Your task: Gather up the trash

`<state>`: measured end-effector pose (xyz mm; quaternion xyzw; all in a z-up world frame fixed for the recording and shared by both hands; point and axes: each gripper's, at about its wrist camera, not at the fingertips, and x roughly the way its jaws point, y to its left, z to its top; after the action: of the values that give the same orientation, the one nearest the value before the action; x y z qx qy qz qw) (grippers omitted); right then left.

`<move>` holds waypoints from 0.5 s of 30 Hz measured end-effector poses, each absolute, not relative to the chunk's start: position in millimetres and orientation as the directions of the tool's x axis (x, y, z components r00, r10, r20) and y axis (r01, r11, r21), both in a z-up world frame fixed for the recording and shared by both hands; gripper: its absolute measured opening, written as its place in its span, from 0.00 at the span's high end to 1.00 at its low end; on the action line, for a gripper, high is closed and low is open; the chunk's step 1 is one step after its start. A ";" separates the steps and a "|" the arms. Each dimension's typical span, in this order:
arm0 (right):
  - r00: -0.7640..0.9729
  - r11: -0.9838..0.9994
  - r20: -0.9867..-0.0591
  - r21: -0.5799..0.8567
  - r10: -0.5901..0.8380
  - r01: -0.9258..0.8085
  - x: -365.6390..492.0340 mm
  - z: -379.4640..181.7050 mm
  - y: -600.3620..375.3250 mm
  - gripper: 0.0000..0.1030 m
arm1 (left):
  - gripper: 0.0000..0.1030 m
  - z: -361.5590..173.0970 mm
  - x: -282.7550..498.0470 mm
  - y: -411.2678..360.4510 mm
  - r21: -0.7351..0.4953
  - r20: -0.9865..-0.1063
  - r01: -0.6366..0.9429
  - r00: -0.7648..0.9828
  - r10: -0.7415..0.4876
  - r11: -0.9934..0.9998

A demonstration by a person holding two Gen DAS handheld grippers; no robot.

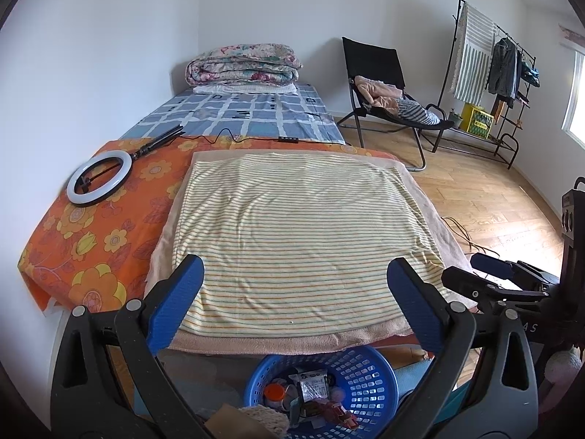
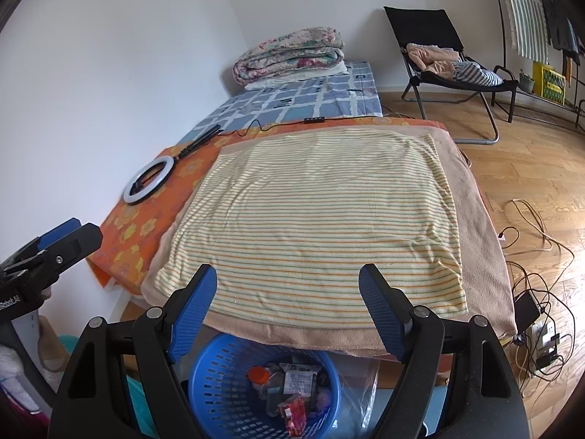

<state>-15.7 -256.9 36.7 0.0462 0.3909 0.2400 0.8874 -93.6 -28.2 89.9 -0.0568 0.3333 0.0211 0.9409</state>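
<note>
Trash sits in the blue basket (image 1: pixel 360 376), on the floor just below the near edge of the bed (image 1: pixel 109 197). All positions below are relative to that basket.

Left of it and up on the bed: orange floral sheet (image 1: pixel 91 241), with a ring light (image 1: pixel 99 177) lying flat on it near the wall; its black stand and cable run back toward the blue checked sheet (image 1: pixel 248 113). A folded floral quilt (image 1: pixel 243 64) sits at the far end of the bed, against the wall.

Left gripper (image 1: pixel 296 305): jaws wide, nothing between the blue pads (image 1: pixel 175 305). It hangs directly above the basket and points along the bed.

Straight beyond the basket: striped towel (image 1: pixel 292 234) spread flat over a beige towel (image 1: pixel 292 340), whose near edge overhangs the basket rim.

Inside the basket, seen from the right wrist view (image 2: pixel 219 384): orange-capped bottle (image 2: pixel 259 374) at the left, white printed packet (image 2: pixel 299 380) in the middle, red wrapper (image 2: pixel 294 415) at the near side. More bits lie underneath, too cluttered to identify.

Right gripper (image 2: pixel 289 311): jaws wide, holding nothing, also above the basket and aimed at the striped towel. In the left wrist view it shows just right of the basket (image 1: pixel 486 274).

Right of the basket: wood floor (image 2: pixel 530 168) with a power strip (image 2: pixel 544 340) and tangled cables. Far right and back: black folding chair (image 1: pixel 380 84) piled with clothes, then a clothes rack (image 1: pixel 490 66) by the wall.
</note>
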 end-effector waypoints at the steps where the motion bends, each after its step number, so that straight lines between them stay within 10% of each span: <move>1: 0.579 0.880 -0.672 0.270 0.462 -0.390 -15.8 36.7 -256.8 0.22 | 0.01 89.9 -93.6 -28.2 -0.093 -0.630 -0.077 0.777 0.001 0.993; 15: 0.589 0.885 -0.668 0.262 0.455 -0.385 -16.9 37.5 -259.8 0.22 | 0.01 87.1 -95.1 -27.4 -0.091 -0.628 -0.072 0.778 -0.001 0.993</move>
<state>-16.9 -259.8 37.5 0.0449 0.3868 0.2359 0.8903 -95.1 -27.3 87.1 -0.0550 0.3326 0.0187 0.9413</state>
